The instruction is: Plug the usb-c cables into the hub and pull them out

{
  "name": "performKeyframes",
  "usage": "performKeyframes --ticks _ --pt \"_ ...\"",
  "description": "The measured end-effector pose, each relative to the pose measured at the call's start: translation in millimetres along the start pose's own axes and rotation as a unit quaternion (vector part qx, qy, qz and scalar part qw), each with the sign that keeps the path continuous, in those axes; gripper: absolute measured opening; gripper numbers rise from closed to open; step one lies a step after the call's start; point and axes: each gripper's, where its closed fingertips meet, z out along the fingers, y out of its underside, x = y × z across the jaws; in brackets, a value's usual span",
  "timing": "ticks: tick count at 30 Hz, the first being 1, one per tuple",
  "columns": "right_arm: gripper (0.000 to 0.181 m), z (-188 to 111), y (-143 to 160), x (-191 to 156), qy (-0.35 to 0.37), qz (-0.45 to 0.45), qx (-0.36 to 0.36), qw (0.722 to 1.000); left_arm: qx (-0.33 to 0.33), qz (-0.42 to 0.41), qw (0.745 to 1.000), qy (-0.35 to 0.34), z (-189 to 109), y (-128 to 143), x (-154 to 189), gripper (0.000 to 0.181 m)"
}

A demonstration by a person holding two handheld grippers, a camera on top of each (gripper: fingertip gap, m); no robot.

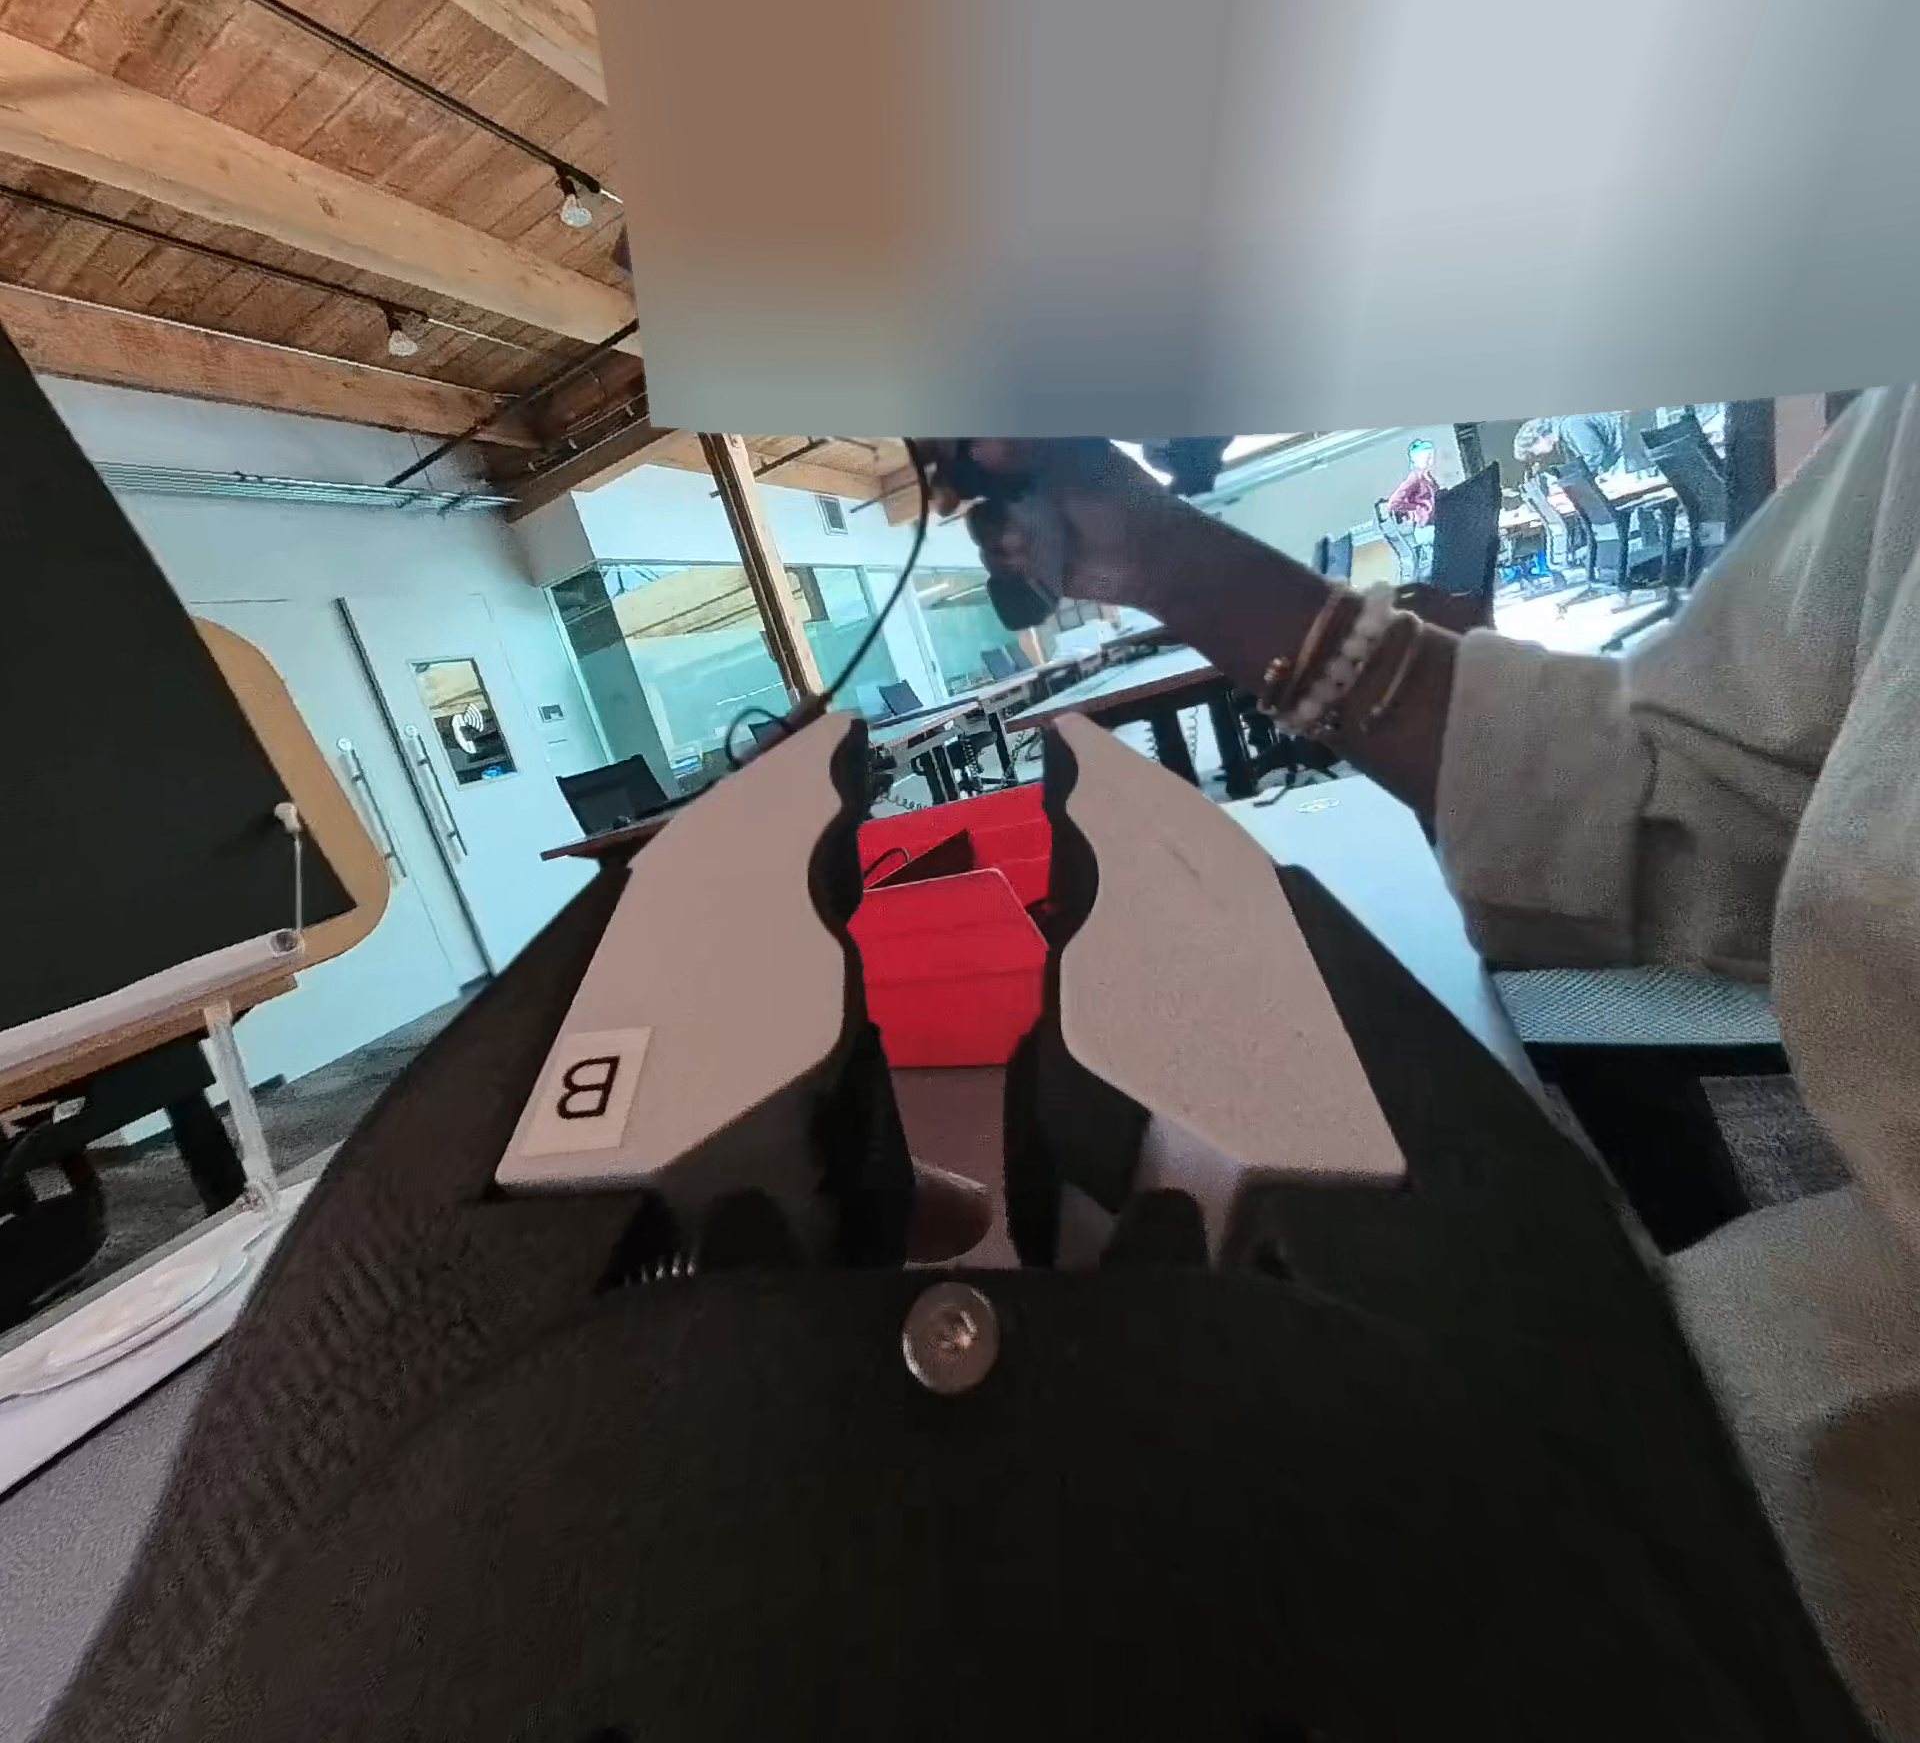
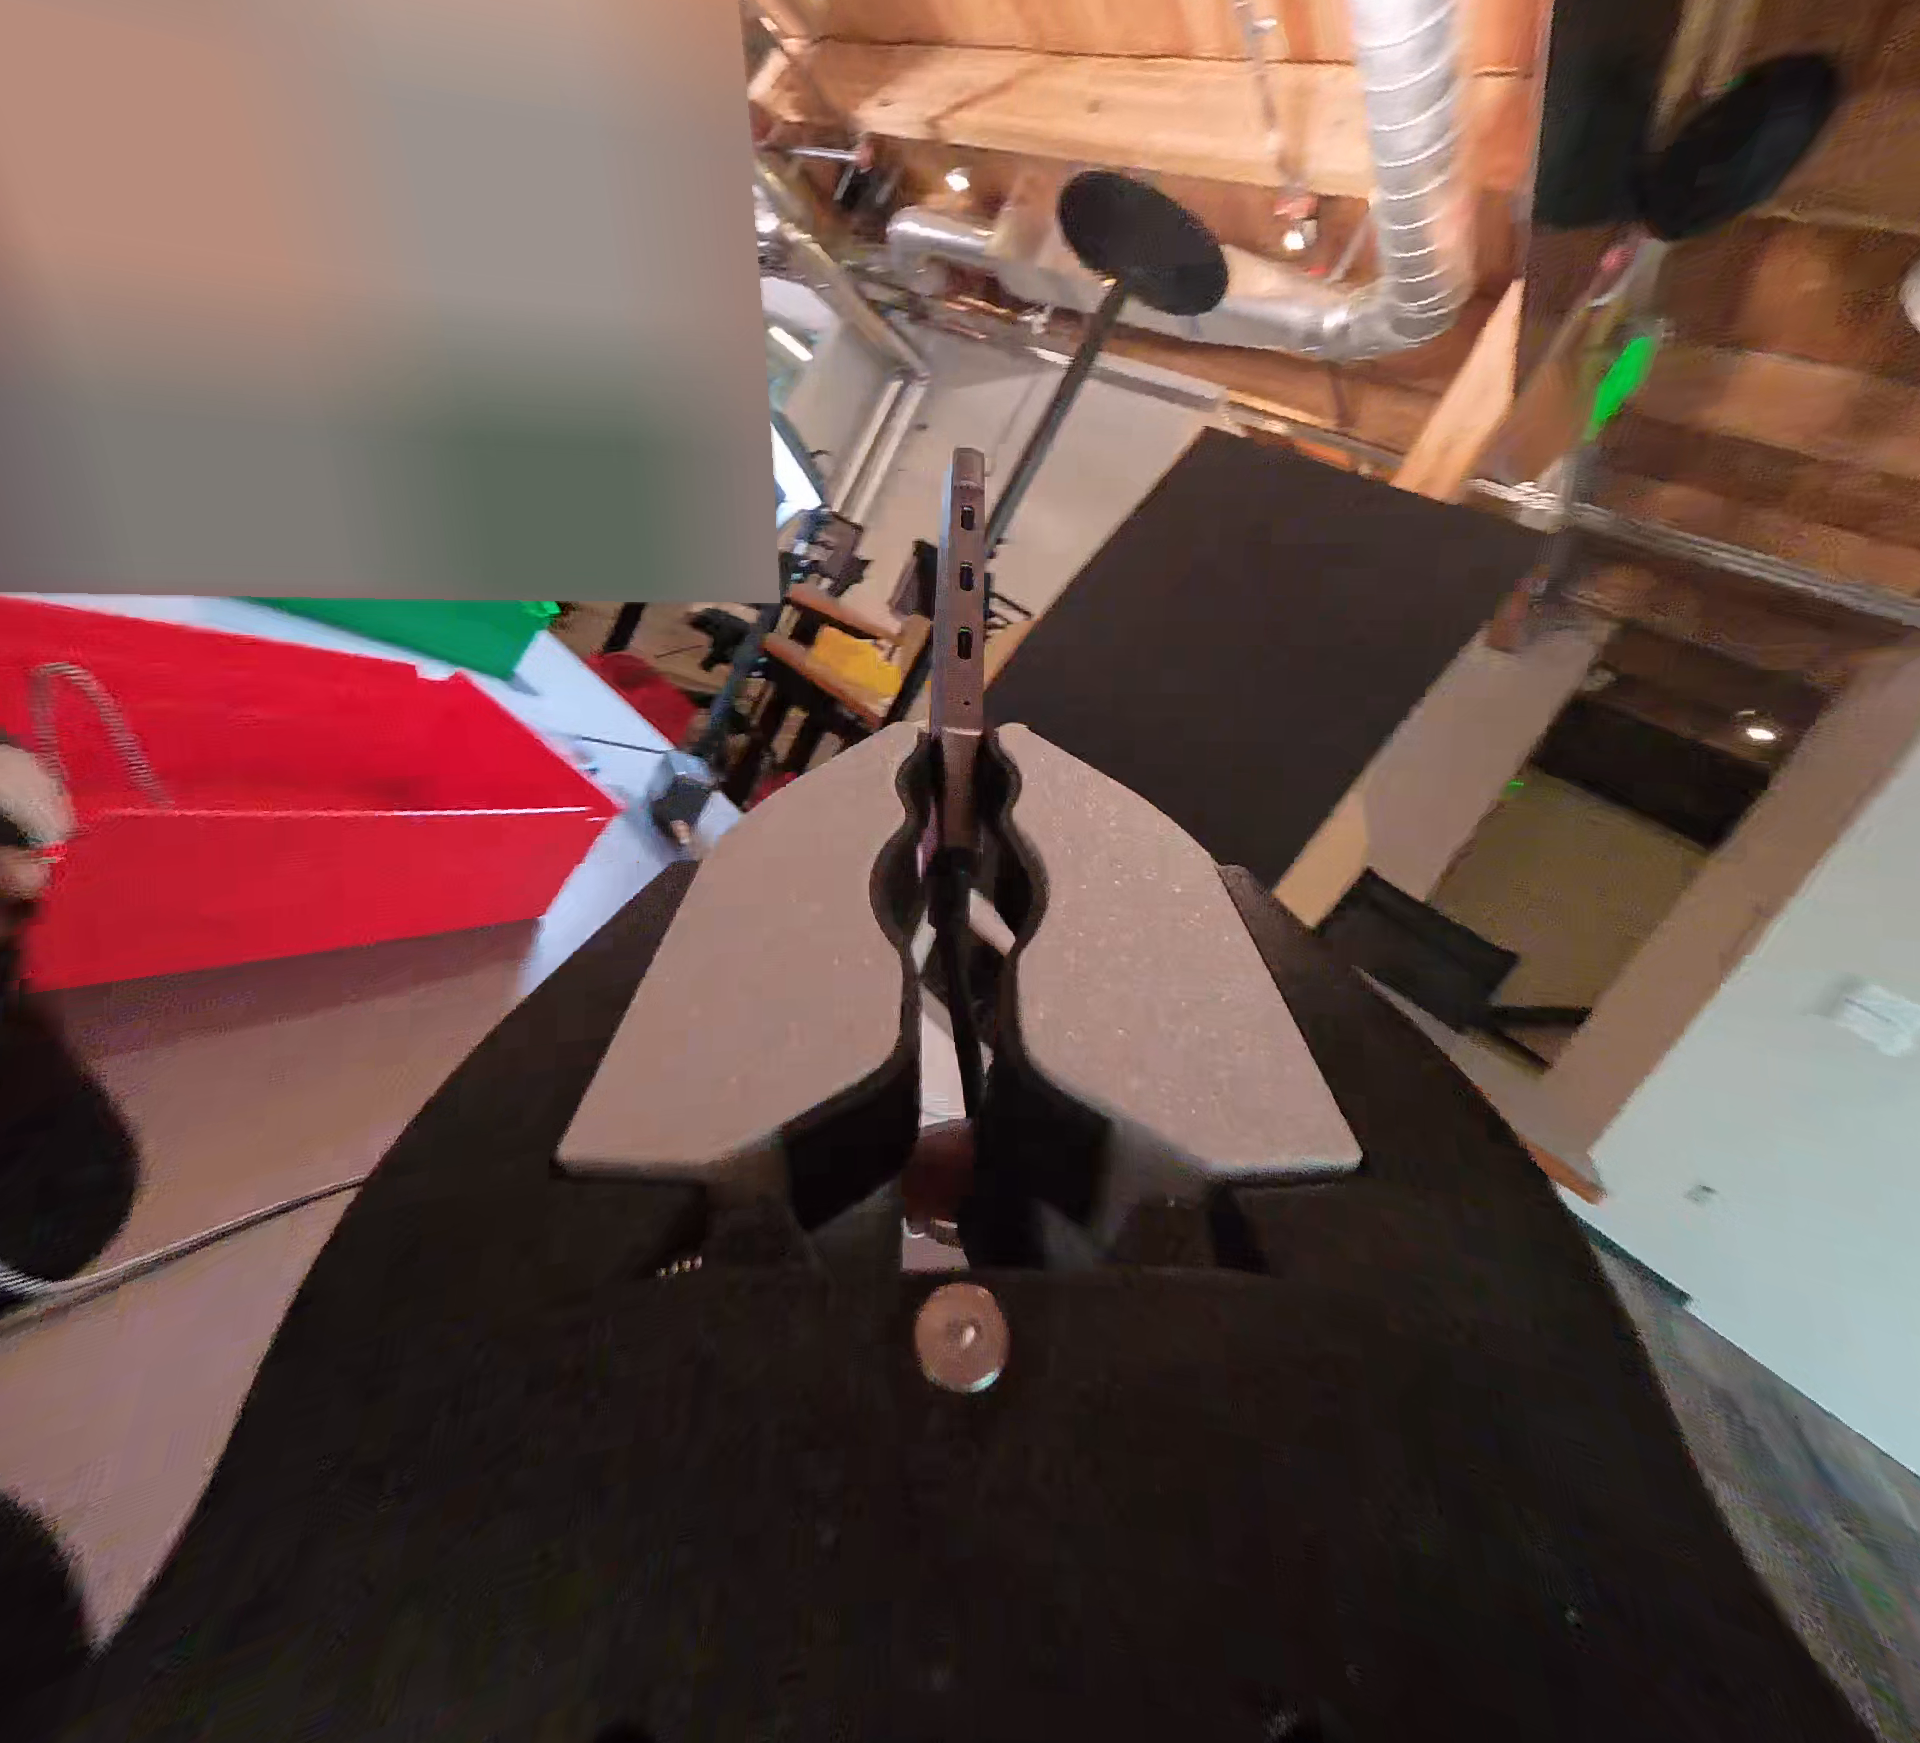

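My right gripper (image 2: 961,737) is shut on a slim grey hub (image 2: 961,613). The hub stands upright out of the fingertips, with three small ports down its near edge. Its black cable (image 2: 966,1018) runs back between the fingers. A cable end with a grey plug (image 2: 681,794) lies on the table beside the red bin. My left gripper (image 1: 954,748) is open and empty, raised above the table. In the left wrist view a person's hand (image 1: 1091,540) holds something black up high, and a thin black cable (image 1: 883,592) hangs from it.
A red bin (image 1: 945,976) sits on the white table (image 1: 1340,862) just beyond my left fingers; it also shows at the left of the right wrist view (image 2: 312,820). A braided cable (image 2: 208,1236) crosses the table. A black panel (image 1: 104,758) stands at the left. A beige sleeve (image 1: 1714,758) fills the right.
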Motion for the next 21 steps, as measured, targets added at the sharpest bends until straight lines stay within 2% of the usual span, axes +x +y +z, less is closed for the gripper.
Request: performKeyframes --ticks 3,5,7,10,13,16,19,21 --pt "0.008 -3.4 24.5 57.9 0.037 0.016 -0.003 0.999 -0.005 0.018 1.0 0.002 1.1 0.8 3.4 0.028" --pt "0.007 -5.5 60.2 82.3 0.045 0.04 -0.024 0.998 -0.012 0.023 1.0 0.001 1.5 2.8 3.5 0.027" --pt "0.008 -9.3 110.0 98.7 0.057 0.066 -0.078 0.993 -0.014 0.022 1.0 0.001 2.1 3.6 3.2 0.026" --pt "0.008 -19.2 186.8 100.4 0.056 0.105 -0.198 0.973 -0.013 0.024 1.0 -0.002 1.4 3.4 2.2 0.025" --pt "0.008 -37.0 245.3 93.3 0.064 0.108 -0.332 0.935 -0.014 0.02 1.0 -0.002 1.6 3.9 1.8 0.024" --pt "0.009 -50.3 273.8 81.2 0.052 0.093 -0.429 0.897 -0.017 0.023 1.0 -0.002 1.8 4.6 2.8 0.024" --pt "0.017 -63.2 294.3 82.1 0.064 0.056 -0.515 0.853 -0.023 0.03 0.999 -0.002 2.4 6.5 3.9 0.024" --pt "0.033 -69.7 302.4 80.8 0.062 0.028 -0.561 0.825 -0.027 0.036 0.999 -0.004 1.8 7.8 2.9 0.024"
